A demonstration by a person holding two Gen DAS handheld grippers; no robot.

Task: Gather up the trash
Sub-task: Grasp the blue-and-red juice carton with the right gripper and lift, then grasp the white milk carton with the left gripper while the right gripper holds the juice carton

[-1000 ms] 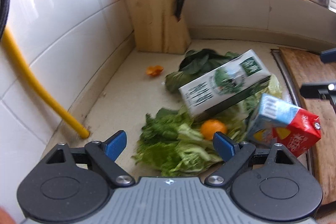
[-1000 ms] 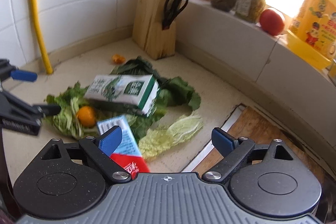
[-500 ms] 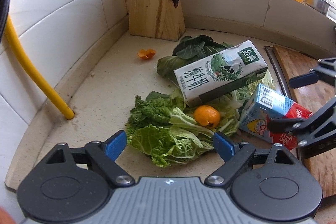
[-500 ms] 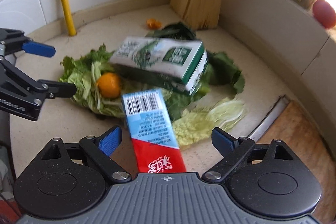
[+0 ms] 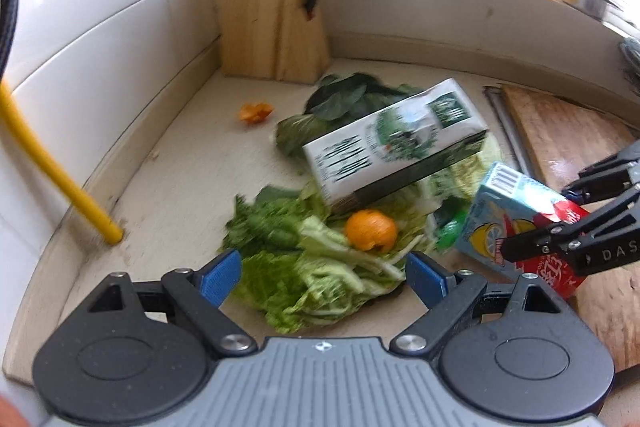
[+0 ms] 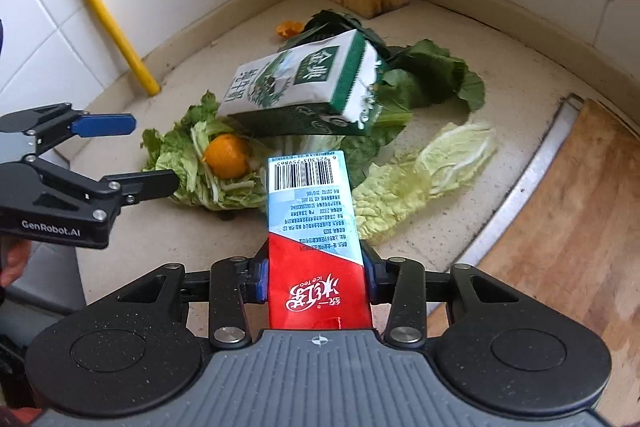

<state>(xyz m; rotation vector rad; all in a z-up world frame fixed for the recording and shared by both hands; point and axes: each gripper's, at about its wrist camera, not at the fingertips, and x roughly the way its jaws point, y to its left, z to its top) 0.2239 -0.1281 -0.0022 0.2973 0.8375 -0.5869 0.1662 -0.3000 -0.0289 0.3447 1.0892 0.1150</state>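
Two tools are working over the speckled cream stone bench (image 6: 520,75), and the right tool (image 6: 316,281) is clamping its jaws on the red end of a small red-and-pale-blue ice-tea drink carton (image 6: 314,227), whose barcode end is pointing away toward the pile. In the left wrist view that carton (image 5: 516,215) is sitting at the pile's right edge, beside the brown wooden cutting board (image 5: 568,147); whether it is lifted clear of the bench I cannot tell. It is probably light and thin-walled, likely empty, so a hard squeeze could be crumpling it; gripping across the narrow flat sides, as is happening, looks sound.

The left tool (image 5: 322,275) is hovering with its blue-tipped jaws spread wide and empty, angled down at the loose pale-green cabbage leaves (image 5: 316,271), which are limp and will be slipping apart unless bunched together. A rounded piece of orange peel (image 5: 370,229) is resting on those leaves, soft and easy to pinch. Behind it the large white-and-green milk carton (image 5: 394,141) is lying tilted on the dark green leaves (image 5: 344,99); it is stiff, bulkier, best taken across its short width. A smaller scrap of orange peel (image 5: 255,111) is lying apart, nearer the pale wooden knife block (image 5: 272,15).
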